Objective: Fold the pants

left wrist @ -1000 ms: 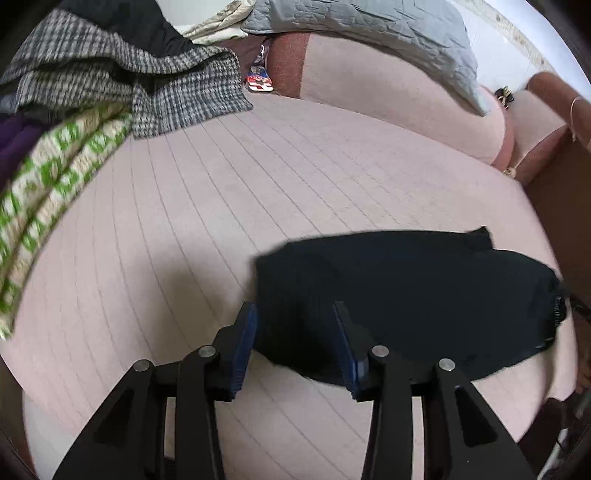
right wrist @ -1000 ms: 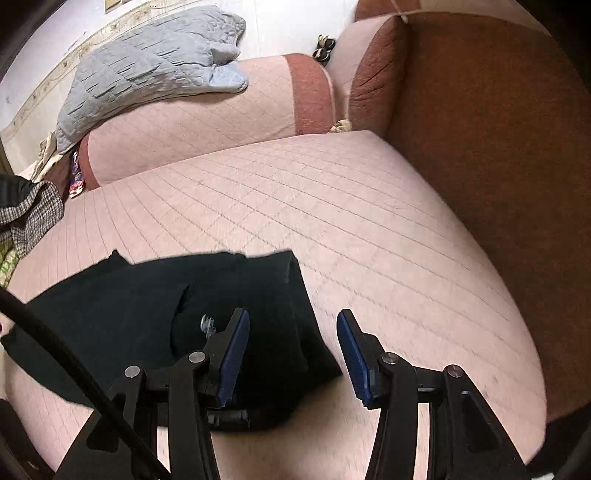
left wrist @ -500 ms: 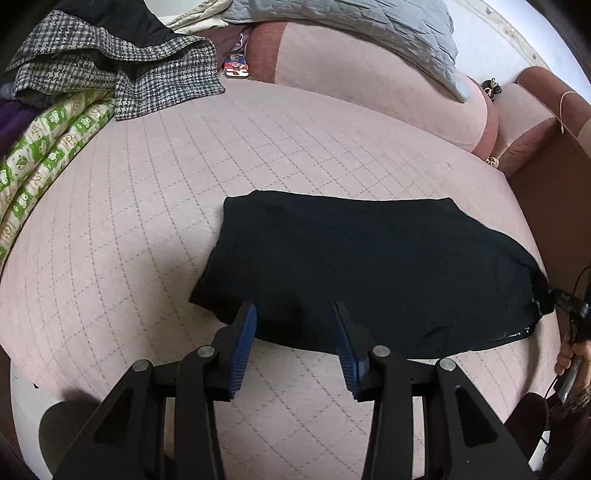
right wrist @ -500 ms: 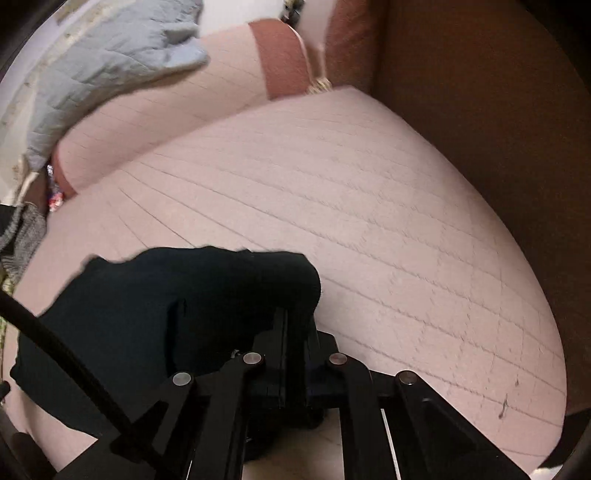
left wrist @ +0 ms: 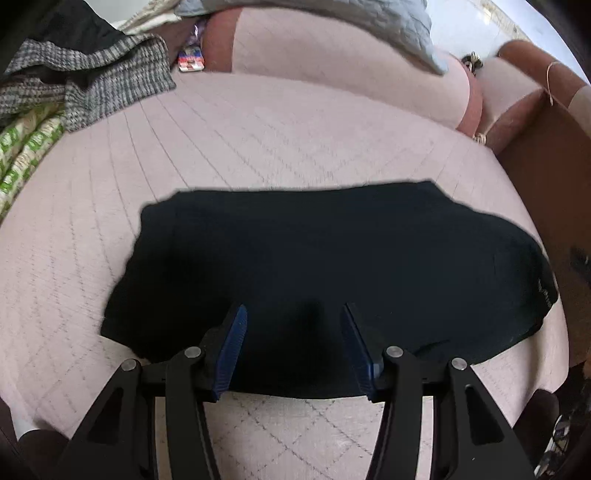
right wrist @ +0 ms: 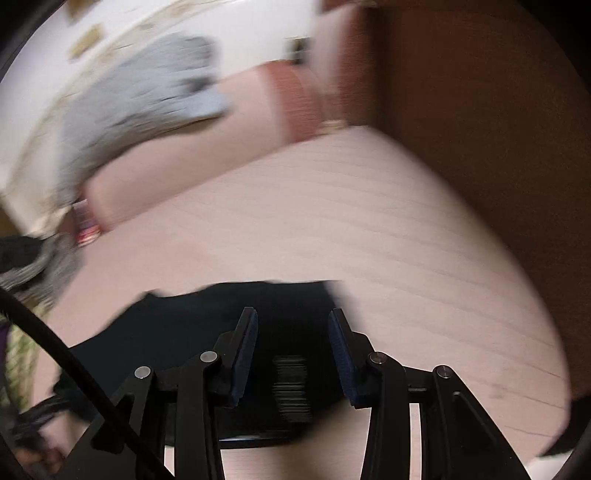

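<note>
The black pants (left wrist: pixel 332 258) lie folded in a wide flat bundle on the pink quilted sofa seat (left wrist: pixel 258 129). My left gripper (left wrist: pixel 293 314) is open, its blue-padded fingers standing over the near edge of the pants with nothing between them. In the right wrist view, which is blurred, the pants (right wrist: pixel 177 325) lie at lower left. My right gripper (right wrist: pixel 293 319) is open over their right end, empty.
A checked grey garment (left wrist: pixel 92 77) and a green-patterned cloth (left wrist: pixel 26 147) are piled at the far left. A grey quilted pillow (left wrist: pixel 369 18) lies on the pink backrest. The brown sofa arm (right wrist: pixel 480 129) rises at the right.
My right gripper was shut on the right end of the pants half a second ago; now it is open and has let go. My left gripper has moved closer over the pants' near edge.
</note>
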Motion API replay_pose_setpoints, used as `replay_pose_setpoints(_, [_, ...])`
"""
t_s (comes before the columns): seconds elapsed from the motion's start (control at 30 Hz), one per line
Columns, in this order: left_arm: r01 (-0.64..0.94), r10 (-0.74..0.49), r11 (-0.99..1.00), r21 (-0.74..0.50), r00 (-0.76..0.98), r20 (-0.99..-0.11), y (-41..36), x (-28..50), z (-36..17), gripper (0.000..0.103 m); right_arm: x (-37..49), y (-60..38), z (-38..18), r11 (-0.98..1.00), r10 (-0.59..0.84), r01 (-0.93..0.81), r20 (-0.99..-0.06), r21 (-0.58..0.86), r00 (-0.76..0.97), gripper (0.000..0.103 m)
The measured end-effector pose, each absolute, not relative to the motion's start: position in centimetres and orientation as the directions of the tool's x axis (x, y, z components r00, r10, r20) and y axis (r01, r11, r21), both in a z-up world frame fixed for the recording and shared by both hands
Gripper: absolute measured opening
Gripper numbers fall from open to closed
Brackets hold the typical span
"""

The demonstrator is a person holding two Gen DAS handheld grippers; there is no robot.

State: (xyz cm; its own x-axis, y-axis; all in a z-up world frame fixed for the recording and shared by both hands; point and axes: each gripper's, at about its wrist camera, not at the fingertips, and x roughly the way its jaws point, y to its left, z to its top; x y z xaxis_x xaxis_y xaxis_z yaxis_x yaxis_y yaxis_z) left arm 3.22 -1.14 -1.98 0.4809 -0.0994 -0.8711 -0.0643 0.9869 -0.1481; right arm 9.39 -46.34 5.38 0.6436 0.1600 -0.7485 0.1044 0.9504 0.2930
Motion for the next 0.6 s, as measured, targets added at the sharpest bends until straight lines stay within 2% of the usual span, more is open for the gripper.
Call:
replay_pose_setpoints(0.1, [-0.012,-0.112,0.99,-0.138,0.51,-0.853,-1.5,2.2,-3.0,0.052,13.0,-40.4,5.5,0.947,0.286,-0.059,-0.743,0.316,0.605,0.043])
replay_pose_setpoints(0.23, [0.063,-0.062,0.997,-0.032,0.566,-0.822,-2.7,0.7,-4.5,0.052,19.6,-31.8,3.7,0.933,0.356,-0.236,-0.791,0.272,0.498,0.043])
replay_pose_setpoints(0.33, [0.095,-0.05,0.995,0.01,0.606,-0.794,-3.1,0.0,-4.8,0.055,23.5,-27.4,1.5,0.94,0.313,-0.273,-0.843,0.207,0.437,0.043])
replay_pose_setpoints(0.5, [0.114,-0.082,0.993,-0.011,0.645,-0.76,-2.6,-0.5,-5.1,0.059,26.6,-23.8,-1.8,0.942,0.23,-0.316,-0.905,0.114,0.359,0.044])
replay_pose_setpoints(0.53, [0.117,-0.08,0.993,-0.005,0.648,-0.757,-2.6,-0.5,-5.1,0.06,26.6,-23.5,-2.5,0.941,0.208,-0.328,-0.914,0.09,0.348,0.041])
replay_pose_setpoints(0.57, [0.117,-0.077,0.993,0.0,0.652,-0.755,-2.7,-0.6,-5.2,0.061,26.7,-22.8,-3.2,0.934,0.189,-0.349,-0.93,0.072,0.314,0.012])
replay_pose_setpoints(0.6, [0.117,-0.074,0.993,0.004,0.656,-0.751,-2.9,-0.6,-5.2,0.061,26.6,-22.3,-3.5,0.931,0.176,-0.361,-0.937,0.059,0.301,0.013])
